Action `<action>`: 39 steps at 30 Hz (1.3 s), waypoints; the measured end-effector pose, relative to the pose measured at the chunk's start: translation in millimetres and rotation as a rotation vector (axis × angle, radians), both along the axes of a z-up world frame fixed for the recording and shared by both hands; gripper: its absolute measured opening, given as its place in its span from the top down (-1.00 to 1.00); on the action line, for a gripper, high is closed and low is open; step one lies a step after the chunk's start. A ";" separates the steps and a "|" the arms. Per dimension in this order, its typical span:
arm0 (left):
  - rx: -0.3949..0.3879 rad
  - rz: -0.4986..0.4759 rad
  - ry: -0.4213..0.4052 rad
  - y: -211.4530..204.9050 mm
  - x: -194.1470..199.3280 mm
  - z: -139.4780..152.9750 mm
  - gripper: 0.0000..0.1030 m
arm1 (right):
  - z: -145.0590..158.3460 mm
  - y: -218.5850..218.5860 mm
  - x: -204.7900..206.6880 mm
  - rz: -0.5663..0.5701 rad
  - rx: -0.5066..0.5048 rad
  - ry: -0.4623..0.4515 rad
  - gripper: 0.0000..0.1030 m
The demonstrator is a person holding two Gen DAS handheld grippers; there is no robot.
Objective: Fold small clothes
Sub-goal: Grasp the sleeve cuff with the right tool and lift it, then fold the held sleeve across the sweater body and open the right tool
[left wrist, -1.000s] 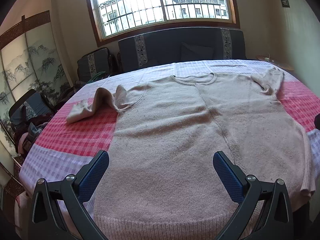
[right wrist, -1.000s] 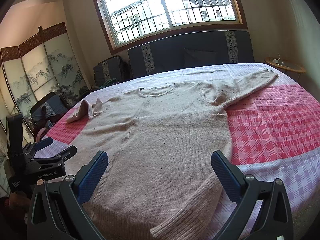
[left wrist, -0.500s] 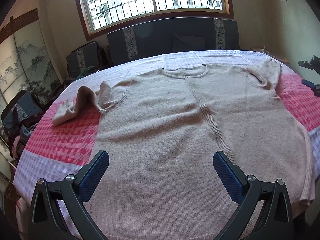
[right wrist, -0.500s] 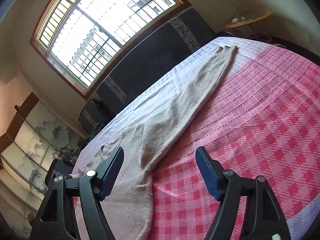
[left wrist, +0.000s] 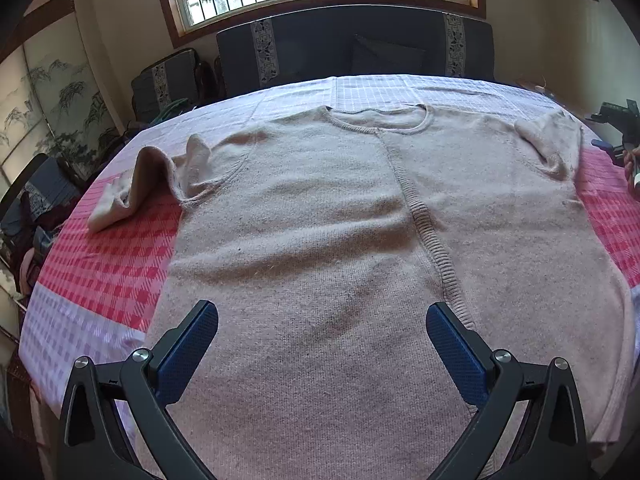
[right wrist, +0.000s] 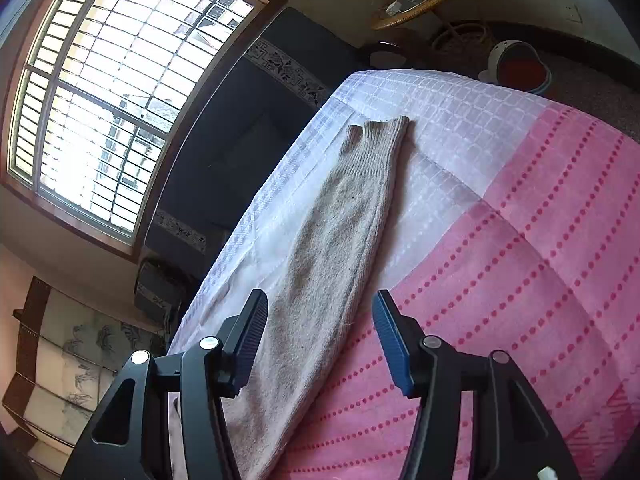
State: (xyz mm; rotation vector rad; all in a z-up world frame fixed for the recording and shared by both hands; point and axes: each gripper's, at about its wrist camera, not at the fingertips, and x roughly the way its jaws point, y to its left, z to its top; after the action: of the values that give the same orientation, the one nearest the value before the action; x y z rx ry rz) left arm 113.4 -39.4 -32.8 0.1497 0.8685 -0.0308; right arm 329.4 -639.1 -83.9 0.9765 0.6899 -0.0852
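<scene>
one beige sweater [left wrist: 320, 240] lying flat, front up, on one table covered by a pink-and-white checked cloth [left wrist: 100, 264]. left to right in the left wrist view: one sleeve [left wrist: 136, 184] bunched up and folded over itself at the left shoulder, body spread flat with one ribbed seam [left wrist: 424, 224] running down the middle, second sleeve start at the right shoulder. left gripper [left wrist: 322, 332] hovers over the lower body of the sweater, two blue pads [left wrist: 188, 348] spread wide, nothing between them, not touching the knit. far right edge of that view: part of the other gripper and a bit of a hand, too small to read. right wrist view: one sleeve [right wrist: 340, 232] laid out straight across the cloth, cuff at the far end. right gripper [right wrist: 320, 328] sits over the near part of that sleeve, jaws closing, sleeve between the two pads but pads not yet pressing it. background: one window [right wrist: 112, 92], one dark sofa [left wrist: 352, 48].
</scene>
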 end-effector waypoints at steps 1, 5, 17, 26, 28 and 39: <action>0.003 0.003 0.005 0.2 1.3 -0.6 -1.00 | -1.7 -4.3 9.1 -0.001 -0.008 0.006 -0.02; 0.022 0.020 0.018 2.4 5.5 -2.0 -1.00 | -12.0 -14.8 37.4 -0.010 -0.027 0.053 -0.04; 0.002 0.067 0.077 10.7 23.4 -14.3 -1.00 | -22.3 -21.3 64.4 -0.042 -0.081 0.123 0.90; -0.028 0.075 0.029 16.9 33.4 -3.8 -1.00 | 33.0 7.0 3.8 -0.012 -0.100 -0.047 0.89; -0.046 0.079 0.019 20.7 33.7 -1.0 -1.00 | 58.1 32.0 -2.8 0.030 -0.106 -0.102 0.89; -0.080 0.087 -0.034 56.4 18.1 9.4 -1.00 | 114.6 300.2 14.2 0.380 -0.153 -0.289 0.89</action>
State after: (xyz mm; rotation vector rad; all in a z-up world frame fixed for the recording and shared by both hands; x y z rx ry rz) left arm 131.5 17.0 -23.5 0.0372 0.8373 0.0188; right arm 343.5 -338.9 30.8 0.6806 0.5816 0.3270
